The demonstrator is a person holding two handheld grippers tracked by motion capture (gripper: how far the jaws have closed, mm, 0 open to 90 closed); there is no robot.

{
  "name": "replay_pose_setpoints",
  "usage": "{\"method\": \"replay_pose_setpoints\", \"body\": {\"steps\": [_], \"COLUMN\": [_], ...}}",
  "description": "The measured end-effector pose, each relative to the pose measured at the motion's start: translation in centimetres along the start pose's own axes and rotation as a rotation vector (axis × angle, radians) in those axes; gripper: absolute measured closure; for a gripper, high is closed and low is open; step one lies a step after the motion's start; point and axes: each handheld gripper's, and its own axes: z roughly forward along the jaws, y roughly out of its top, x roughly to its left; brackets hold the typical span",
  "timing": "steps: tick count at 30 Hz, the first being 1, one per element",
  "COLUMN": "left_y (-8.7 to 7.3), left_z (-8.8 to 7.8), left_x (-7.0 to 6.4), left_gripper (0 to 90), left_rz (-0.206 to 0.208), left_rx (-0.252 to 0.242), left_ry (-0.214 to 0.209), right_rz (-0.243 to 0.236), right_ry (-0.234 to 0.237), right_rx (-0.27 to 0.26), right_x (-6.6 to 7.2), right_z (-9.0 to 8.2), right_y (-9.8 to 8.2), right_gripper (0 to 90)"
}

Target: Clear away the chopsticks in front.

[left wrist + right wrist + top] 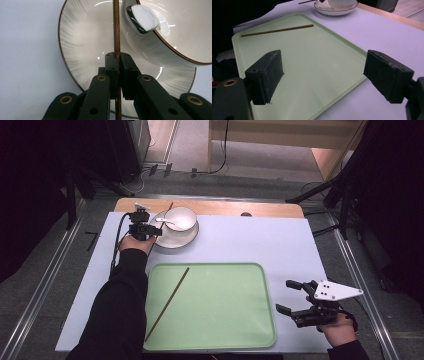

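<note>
My left gripper (156, 230) is at the back left, shut on a brown chopstick (168, 211) that leans over the white plate (175, 241). In the left gripper view the jaws (118, 58) pinch the chopstick (116, 30) above the plate (80, 37), next to the white bowl (180, 37) holding a white spoon (143, 17). A second chopstick (167, 302) lies slantwise on the left part of the green tray (225, 305). My right gripper (284, 295) is open just off the tray's right edge, with nothing between its fingers (265, 75).
A pale mat (260, 240) covers the wooden table (260, 210). Bowl (181, 217) and spoon (165, 221) sit on the plate behind the tray. The right gripper view takes in the tray (312, 62), the loose chopstick (277, 30) and the plate (334, 11) farther off.
</note>
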Motion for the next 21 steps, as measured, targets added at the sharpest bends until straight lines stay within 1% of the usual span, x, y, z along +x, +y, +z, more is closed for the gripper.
{"method": "replay_pose_setpoints", "body": {"steps": [3, 4, 6, 9, 12, 14, 16, 19, 20, 21], "left_y": [0.0, 0.1, 0.1, 0.3, 0.3, 0.2, 0.1, -0.3, -0.5, -0.6], "left_z": [-0.8, -1.0, -1.8, -3.4, -4.7, -5.7, -6.7, -8.1, -8.8, -9.0], "left_x": [0.6, 0.7, 1.0, 1.6, 2.1, 2.4, 2.5, 2.5, 2.5, 2.4], "left_gripper": [86.7, 86.7, 86.7, 86.7, 86.7, 86.7, 86.8, 86.8, 86.8, 86.7], "left_rz": [-0.005, -0.013, -0.022, -0.038, -0.038, -0.038, -0.036, -0.040, -0.038, -0.036], "left_rx": [0.001, -0.008, -0.014, -0.028, -0.028, -0.038, -0.053, -0.049, -0.055, -0.057], "left_ry": [0.001, 0.000, -0.014, -0.015, -0.001, -0.003, -0.006, 0.002, -0.004, -0.004], "right_rz": [0.005, 0.001, -0.003, 0.000, -0.001, 0.000, 0.002, -0.001, -0.001, 0.000], "right_ry": [-0.002, -0.001, 0.001, -0.002, -0.002, -0.001, -0.002, 0.001, 0.002, 0.003], "right_rx": [-0.002, -0.001, 0.001, 0.000, 0.000, 0.001, 0.001, 0.000, 0.000, 0.002], "right_x": [0.0, 0.0, 0.0, 0.0, -0.1, -0.1, -0.1, -0.1, -0.2, -0.1], "right_z": [0.0, 0.0, 0.1, 0.1, 0.1, 0.2, 0.2, 0.4, 0.4, 0.5], "right_y": [0.0, 0.1, 0.1, 0.0, 0.1, 0.1, 0.1, 0.2, 0.2, 0.2], "right_gripper": [16.4, 16.3, 16.3, 16.3, 16.3, 16.4, 16.4, 16.4, 16.3, 16.4]}}
